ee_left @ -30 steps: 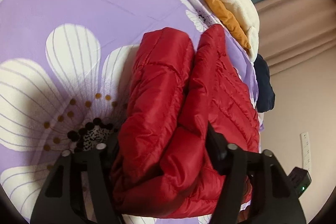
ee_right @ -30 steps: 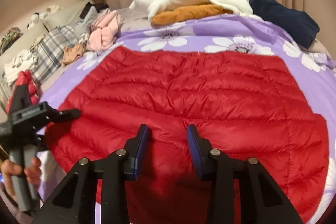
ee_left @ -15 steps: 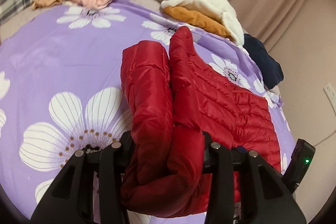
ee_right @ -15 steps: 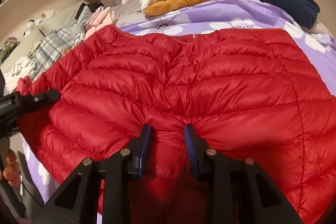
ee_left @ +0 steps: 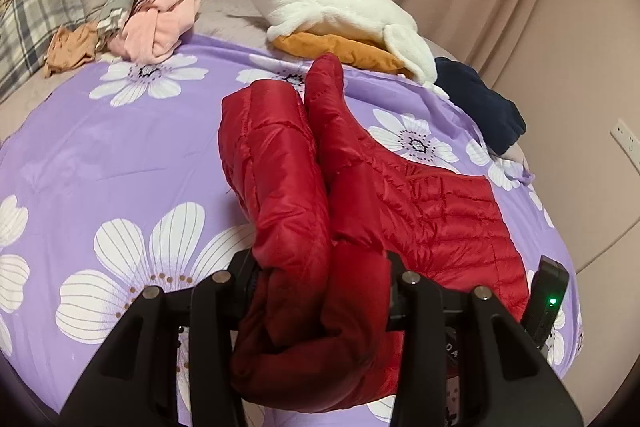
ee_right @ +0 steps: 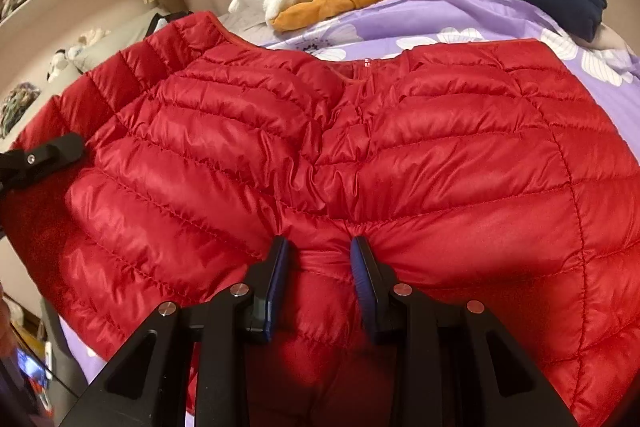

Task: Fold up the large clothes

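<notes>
Because the jacket (ee_right: 360,147) is a quilted down shell, expect it to be light, soft and springy, with a slick surface that slides under a shallow pinch. It lies on the bed (ee_left: 100,155), its near edge lifted. The left gripper (ee_left: 320,291) has just been closing and now clamps a thick bunch of sleeve and side panel between its fingers. The right gripper (ee_right: 316,267) is closed on a pinch of the near hem at the centre seam. Take hold along stitched seams or the hem, where fabric is flatter and firmer. Padding will probably rebound, so press each fold flat. Nothing here seems fragile.
</notes>
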Demonstrator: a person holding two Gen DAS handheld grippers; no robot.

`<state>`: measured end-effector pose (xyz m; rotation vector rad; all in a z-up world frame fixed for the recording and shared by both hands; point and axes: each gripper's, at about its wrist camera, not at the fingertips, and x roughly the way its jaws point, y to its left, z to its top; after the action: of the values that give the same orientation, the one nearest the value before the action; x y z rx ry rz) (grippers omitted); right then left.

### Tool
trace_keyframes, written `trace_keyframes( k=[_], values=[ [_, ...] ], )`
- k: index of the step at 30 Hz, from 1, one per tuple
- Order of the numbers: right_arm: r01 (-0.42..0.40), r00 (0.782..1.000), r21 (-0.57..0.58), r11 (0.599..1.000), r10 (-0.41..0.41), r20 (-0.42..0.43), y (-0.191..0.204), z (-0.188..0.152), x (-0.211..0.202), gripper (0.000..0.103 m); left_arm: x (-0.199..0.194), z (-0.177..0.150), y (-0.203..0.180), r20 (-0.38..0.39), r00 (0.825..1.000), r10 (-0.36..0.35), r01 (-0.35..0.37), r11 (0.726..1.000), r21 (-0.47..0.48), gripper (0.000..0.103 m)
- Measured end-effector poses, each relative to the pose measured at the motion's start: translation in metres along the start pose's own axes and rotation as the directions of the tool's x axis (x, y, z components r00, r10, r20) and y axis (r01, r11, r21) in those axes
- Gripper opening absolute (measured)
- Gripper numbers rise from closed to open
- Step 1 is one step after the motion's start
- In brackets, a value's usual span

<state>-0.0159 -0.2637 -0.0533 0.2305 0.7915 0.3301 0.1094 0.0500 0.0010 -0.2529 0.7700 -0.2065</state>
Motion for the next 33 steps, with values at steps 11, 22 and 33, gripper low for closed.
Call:
trace_keyframes(
  k=[11, 22, 33],
  values=[
    [-0.032, 0.999, 0.028, 0.999, 0.032, 0.004, -0.005, 0.000, 0.001, 0.035, -0.007, 0.003, -0.036, 0.022, 1.000, -0.010, 0.008, 0.995, 0.100, 0.043],
    [-0.067, 0.998, 0.054, 0.996, 0.066, 0.011, -0.008, -0.002, 0.002, 0.035, -0.007, 0.003, -0.070, 0.018, 0.999, -0.035, 0.031, 0.982, 0.188, 0.043],
    [-0.099, 0.995, 0.071, 0.993, 0.098, 0.011, -0.014, -0.006, 0.000, 0.035, 0.002, -0.003, -0.108, -0.009, 0.999, -0.044, 0.045, 0.957, 0.285, 0.044]
  ],
)
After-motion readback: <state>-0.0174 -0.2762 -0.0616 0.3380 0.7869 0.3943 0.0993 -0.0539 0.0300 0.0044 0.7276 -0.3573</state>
